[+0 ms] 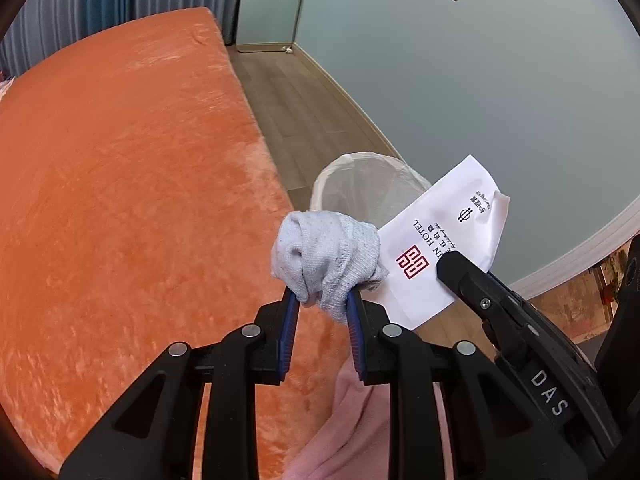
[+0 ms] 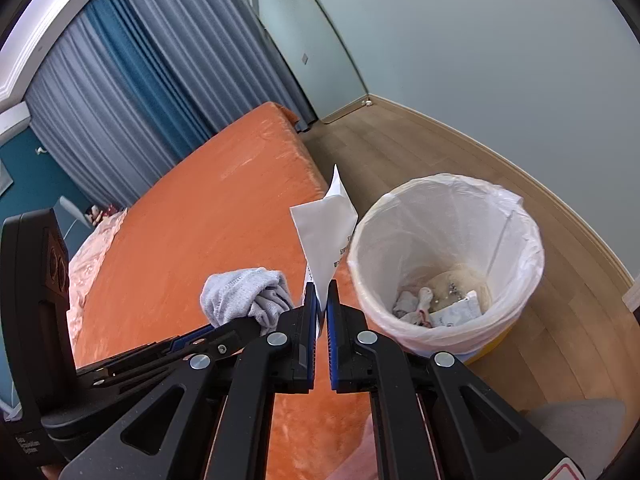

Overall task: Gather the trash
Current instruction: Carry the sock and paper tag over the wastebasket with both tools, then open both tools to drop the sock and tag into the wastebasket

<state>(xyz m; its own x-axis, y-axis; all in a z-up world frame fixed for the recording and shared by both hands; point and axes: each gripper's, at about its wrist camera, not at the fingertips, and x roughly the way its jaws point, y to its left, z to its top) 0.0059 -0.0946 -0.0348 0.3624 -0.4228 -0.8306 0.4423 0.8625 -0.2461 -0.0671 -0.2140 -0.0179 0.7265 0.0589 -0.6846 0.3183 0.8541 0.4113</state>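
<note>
My left gripper (image 1: 322,300) is shut on a crumpled grey sock (image 1: 326,256), held above the edge of the orange bed (image 1: 120,200). The same grey sock (image 2: 244,292) shows at the left of the right wrist view, in the left gripper (image 2: 260,322). My right gripper (image 2: 321,300) is shut on a white hotel paper packet (image 2: 326,232) that stands up between its pads. In the left wrist view that packet (image 1: 440,236) hangs from the right gripper (image 1: 448,268), beside the sock. A bin with a white liner (image 2: 444,264) stands on the floor just right of both; some trash lies inside.
The orange bed fills the left side, with a pink quilt (image 2: 92,248) at its far end. Wooden floor (image 2: 400,144) runs between bed and pale wall (image 2: 500,60). Grey and blue curtains (image 2: 140,80) hang behind the bed. Pink cloth (image 1: 360,420) shows under the left gripper.
</note>
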